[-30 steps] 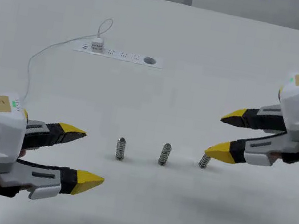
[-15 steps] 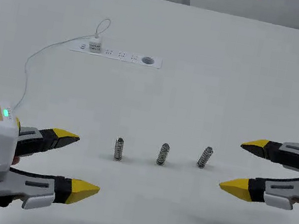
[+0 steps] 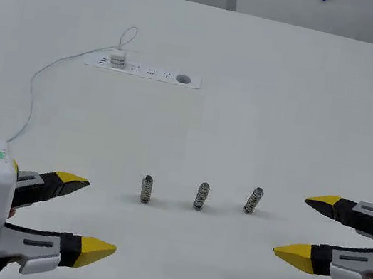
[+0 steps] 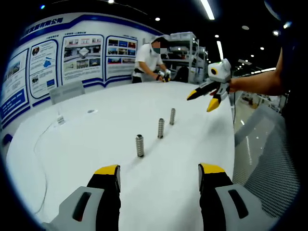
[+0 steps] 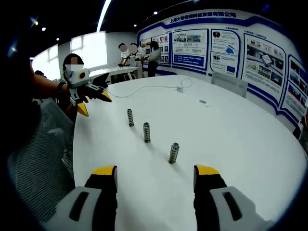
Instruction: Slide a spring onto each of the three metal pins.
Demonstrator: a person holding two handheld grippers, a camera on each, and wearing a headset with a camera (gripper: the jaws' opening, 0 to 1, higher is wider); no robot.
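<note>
Steel springs (image 3: 200,195) cover all three pins (image 3: 148,178); left gripper (image 3: 99,215) and right gripper (image 3: 291,224), jaws apart and empty, probably need only withdraw.

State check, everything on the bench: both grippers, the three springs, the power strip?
left gripper: open, empty, clear of the springs.
right gripper: open, empty.
spring by left gripper: standing upright, untouched.
middle spring: standing, untouched.
spring by right gripper: standing, leaning slightly.
power strip: flat on the table, one white plug in it.
</note>
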